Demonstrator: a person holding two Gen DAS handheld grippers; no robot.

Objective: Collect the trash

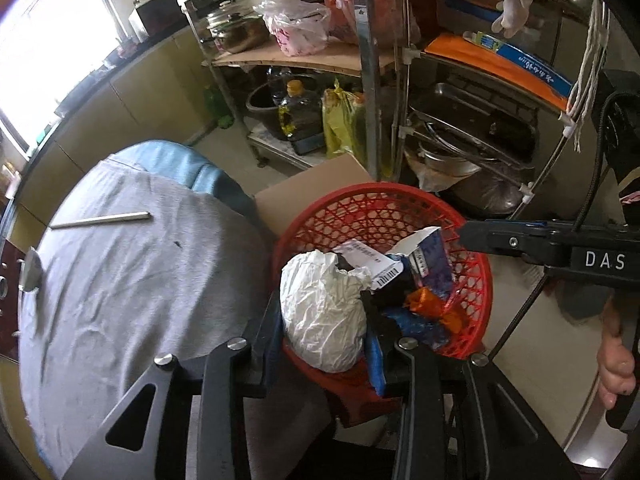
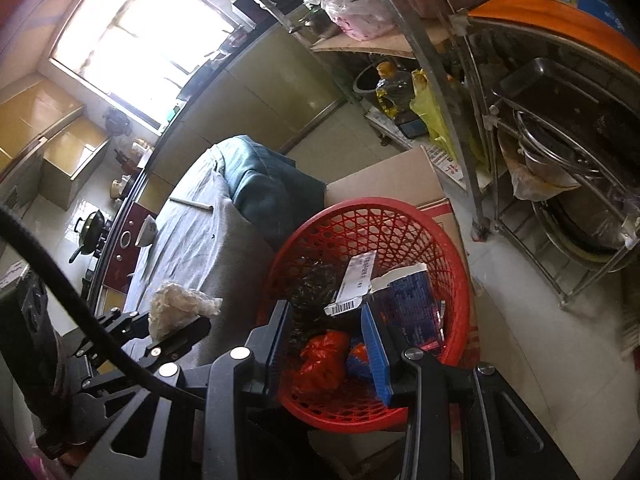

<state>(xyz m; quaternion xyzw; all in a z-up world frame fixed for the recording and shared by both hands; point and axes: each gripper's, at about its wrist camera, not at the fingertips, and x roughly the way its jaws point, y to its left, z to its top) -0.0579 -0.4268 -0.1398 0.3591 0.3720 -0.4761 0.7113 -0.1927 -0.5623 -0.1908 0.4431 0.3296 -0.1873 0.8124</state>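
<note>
The left tool (image 1: 324, 316) is clenched on a crumpled ball of white paper (image 1: 322, 312), which fills the lower middle of the left wrist view. Just behind and to the right of the ball sits the red basket (image 1: 476, 300), already holding a blue carton (image 1: 430, 266), a labelled slip (image 1: 370, 258) and an orange wrapper (image 1: 424, 304) — so the paper hangs right at the basket's near rim, partly over its opening. The coming move turns on that: the ball needs to go only a little further up the frame to be over the basket's middle before it is let go.

The right tool (image 2: 328, 344) is over the same basket in its own view; its jaws stand apart with nothing between them — released. The left tool is the nearer to finishing a drop. The grey cloth-covered surface (image 1: 132, 272) lies to the left.
</note>
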